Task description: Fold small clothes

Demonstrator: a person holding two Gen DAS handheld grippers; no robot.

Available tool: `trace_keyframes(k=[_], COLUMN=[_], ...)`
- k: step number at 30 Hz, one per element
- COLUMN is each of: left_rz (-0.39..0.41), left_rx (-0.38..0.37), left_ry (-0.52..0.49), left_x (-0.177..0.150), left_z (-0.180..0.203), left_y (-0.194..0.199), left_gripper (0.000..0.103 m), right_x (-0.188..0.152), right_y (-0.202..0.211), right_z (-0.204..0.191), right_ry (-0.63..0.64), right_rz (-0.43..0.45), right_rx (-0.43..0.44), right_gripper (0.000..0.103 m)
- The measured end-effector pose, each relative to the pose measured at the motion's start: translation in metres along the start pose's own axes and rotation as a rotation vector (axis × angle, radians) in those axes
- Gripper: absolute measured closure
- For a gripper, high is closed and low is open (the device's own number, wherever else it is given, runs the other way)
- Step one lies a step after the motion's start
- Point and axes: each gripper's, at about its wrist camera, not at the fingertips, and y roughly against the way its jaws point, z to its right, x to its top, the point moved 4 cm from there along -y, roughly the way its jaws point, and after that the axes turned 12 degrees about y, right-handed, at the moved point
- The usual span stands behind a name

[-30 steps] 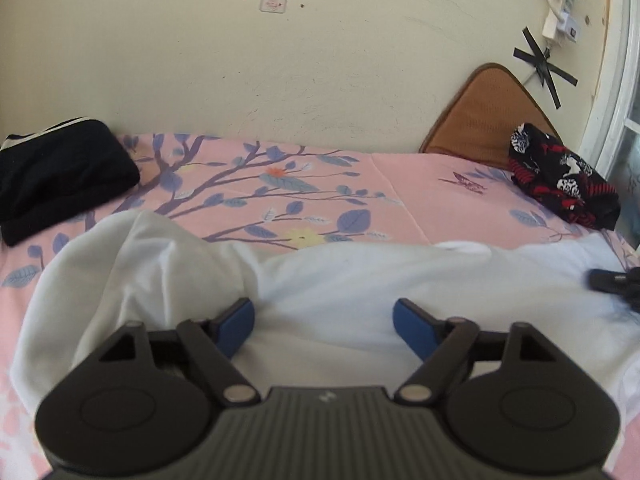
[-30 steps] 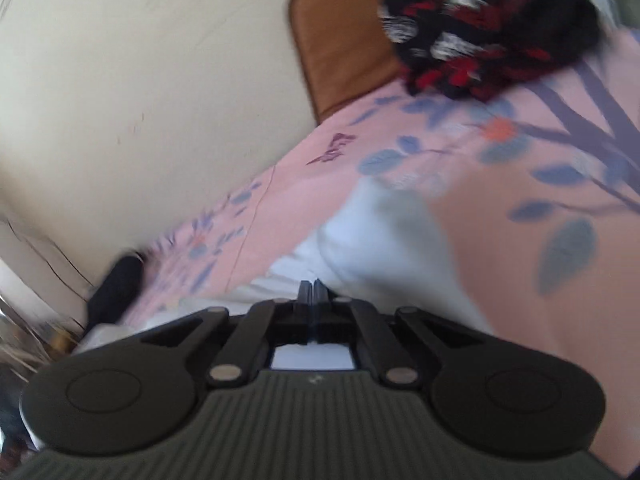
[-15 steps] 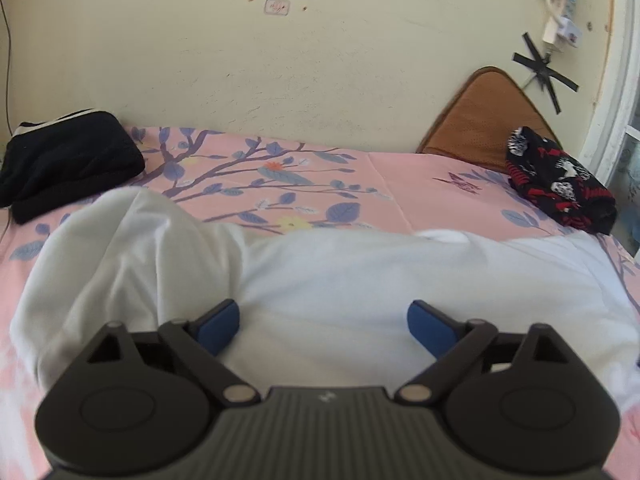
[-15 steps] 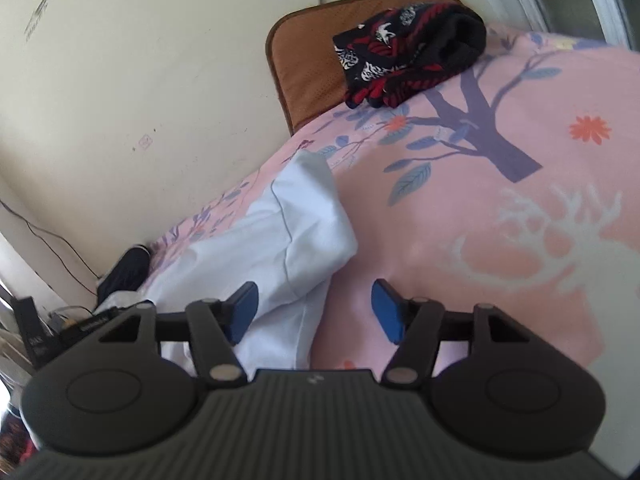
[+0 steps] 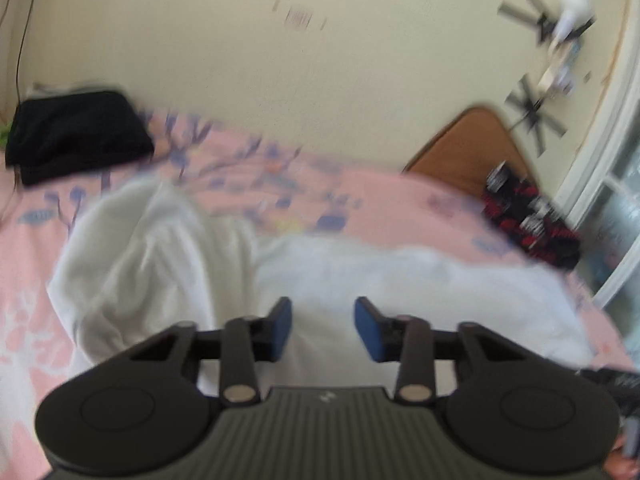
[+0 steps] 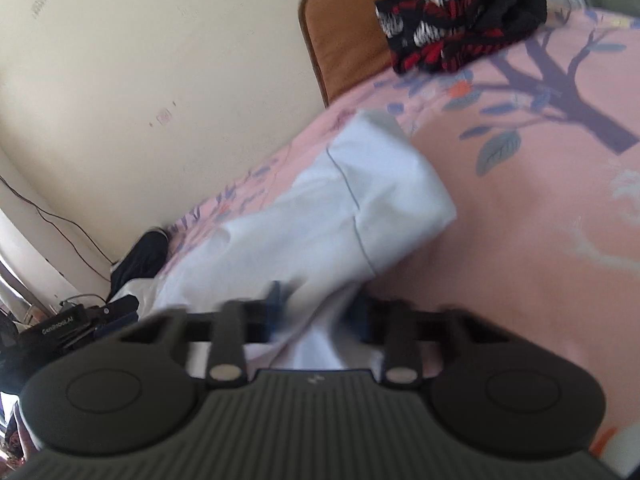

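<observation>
Closing both grippers on white garment (image 5: 360,280): left gripper (image 5: 323,328) fingers apart, right gripper (image 6: 318,312) blurred, cannot tell; thin pinch risks slipping mid-fold.

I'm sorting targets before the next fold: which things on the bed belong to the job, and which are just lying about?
Job:
white garment, spread on the bed
left gripper
right gripper

Lying about:
black folded cloth
red and black patterned cloth
brown cushion
pink floral sheet

Left black claw (image 5: 322,326), blue pads: jaws just closing, gap remains. Right black claw (image 6: 316,312): blurred, jaws just closing.
</observation>
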Motion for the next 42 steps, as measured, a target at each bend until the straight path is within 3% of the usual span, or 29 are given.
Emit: trace_keyframes(k=[1, 5, 9, 10, 15, 17, 18, 20, 23, 24, 26, 28, 29, 30, 31, 33, 36, 39, 41, 42], left_rz=[-0.025, -0.013, 0.124, 0.169, 0.329, 0.371, 0.377, 0.370, 0.357, 0.352, 0.322, 0.294, 0.290, 0.292, 0.294, 0.290, 0.276, 0.293, 0.299, 0.296], left_rx=[0.005, -0.076, -0.130, -0.125, -0.032, -0.007, 0.000, 0.017, 0.049, 0.060, 0.063, 0.062, 0.067, 0.076, 0.080, 0.091, 0.117, 0.136, 0.142, 0.138], left_ry=[0.016, 0.091, 0.161, 0.183, 0.309, 0.340, 0.343, 0.333, 0.275, 0.249, 0.194, 0.162, 0.155, 0.154, 0.156, 0.157, 0.180, 0.211, 0.223, 0.221], left_x=[-0.003, 0.004, 0.023, 0.028, 0.047, 0.050, 0.050, 0.049, 0.046, 0.045, 0.044, 0.042, 0.042, 0.041, 0.039, 0.036, 0.032, 0.032, 0.033, 0.034], left_z=[-0.006, -0.019, -0.038, -0.045, -0.087, -0.097, -0.098, -0.099, -0.090, -0.087, -0.077, -0.069, -0.067, -0.065, -0.065, -0.067, -0.076, -0.084, -0.086, -0.086], left_y=[-0.007, 0.005, 0.051, 0.067, 0.127, 0.143, 0.146, 0.147, 0.136, 0.132, 0.115, 0.103, 0.098, 0.096, 0.095, 0.095, 0.098, 0.107, 0.112, 0.114], left_gripper=[0.085, 0.085, 0.068, 0.062, 0.050, 0.046, 0.042, 0.038, 0.020, 0.016, 0.015, 0.015, 0.015, 0.016, 0.016, 0.015, 0.016, 0.015, 0.015, 0.015], right_x=[0.004, 0.036, 0.060, 0.061, 0.043, 0.023, 0.012, -0.004, 0.002, 0.009, 0.022, 0.032, 0.034, 0.035, 0.033, 0.028, 0.033, 0.053, 0.057, 0.054], right_y=[0.002, 0.023, 0.010, 0.000, -0.072, -0.111, -0.128, -0.144, -0.107, -0.092, -0.065, -0.056, -0.058, -0.064, -0.069, -0.087, -0.127, -0.151, -0.173, -0.187], right_z=[-0.004, -0.055, -0.130, -0.150, -0.245, -0.275, -0.285, -0.289, -0.258, -0.247, -0.215, -0.191, -0.184, -0.180, -0.175, -0.173, -0.196, -0.245, -0.280, -0.291], right_ry=[0.014, 0.160, 0.337, 0.387, 0.583, 0.631, 0.664, 0.666, 0.579, 0.546, 0.470, 0.436, 0.449, 0.460, 0.463, 0.468, 0.527, 0.574, 0.640, 0.675], right_rz=[0.003, 0.089, 0.093, 0.081, -0.011, -0.104, -0.166, -0.264, -0.213, -0.161, -0.061, -0.029, -0.046, -0.075, -0.107, -0.175, -0.222, -0.127, -0.124, -0.164], right_rx=[-0.003, 0.062, 0.199, 0.233, 0.403, 0.473, 0.511, 0.549, 0.650, 0.655, 0.623, 0.527, 0.476, 0.432, 0.408, 0.401, 0.362, 0.428, 0.437, 0.402], right_gripper=[0.090, 0.091, 0.091, 0.091, 0.090, 0.076, 0.063, 0.061, 0.054, 0.048, 0.046, 0.046, 0.047, 0.054, 0.063, 0.065, 0.070, 0.067, 0.053, 0.052])
